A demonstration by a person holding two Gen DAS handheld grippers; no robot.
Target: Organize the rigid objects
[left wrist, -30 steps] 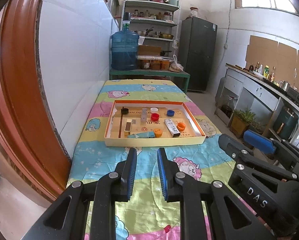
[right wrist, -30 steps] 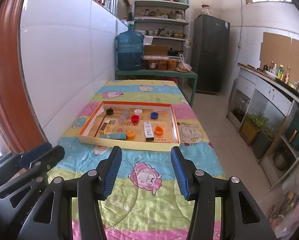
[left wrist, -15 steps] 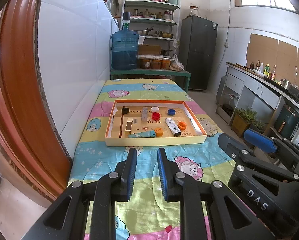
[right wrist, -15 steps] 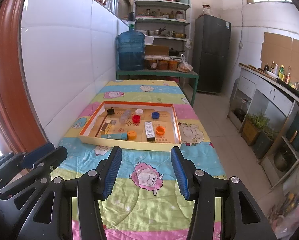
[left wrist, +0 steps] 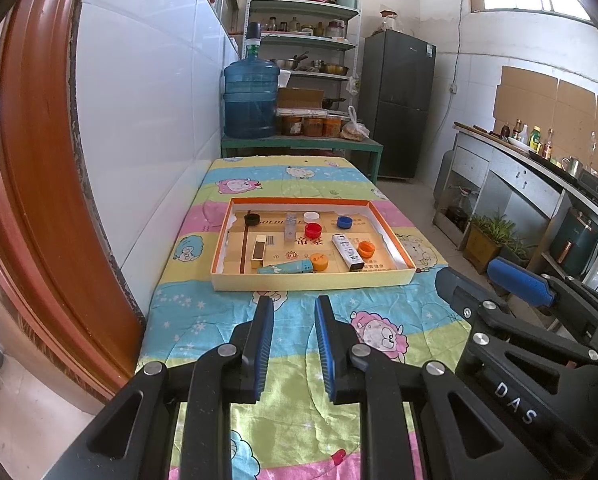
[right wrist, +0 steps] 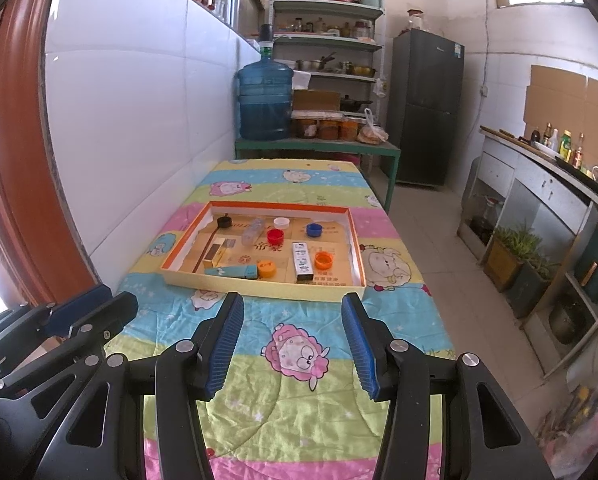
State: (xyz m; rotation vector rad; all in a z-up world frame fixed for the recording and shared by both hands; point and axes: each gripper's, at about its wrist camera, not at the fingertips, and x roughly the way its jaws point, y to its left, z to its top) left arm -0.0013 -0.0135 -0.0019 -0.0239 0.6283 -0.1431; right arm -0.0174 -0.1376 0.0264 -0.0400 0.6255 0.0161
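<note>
**Both grippers empty, short of the tray**

Your left gripper [left wrist: 294, 308] is nearly closed on nothing; your right gripper [right wrist: 291, 306] stands half open, empty. The caps, boxes and tube lie in the tray [left wrist: 311, 279] ahead on the quilt [right wrist: 299, 400]. Reaching low could catch the tray's near wall and shove everything; the round caps may slip sideways if pinched off-centre.
</note>
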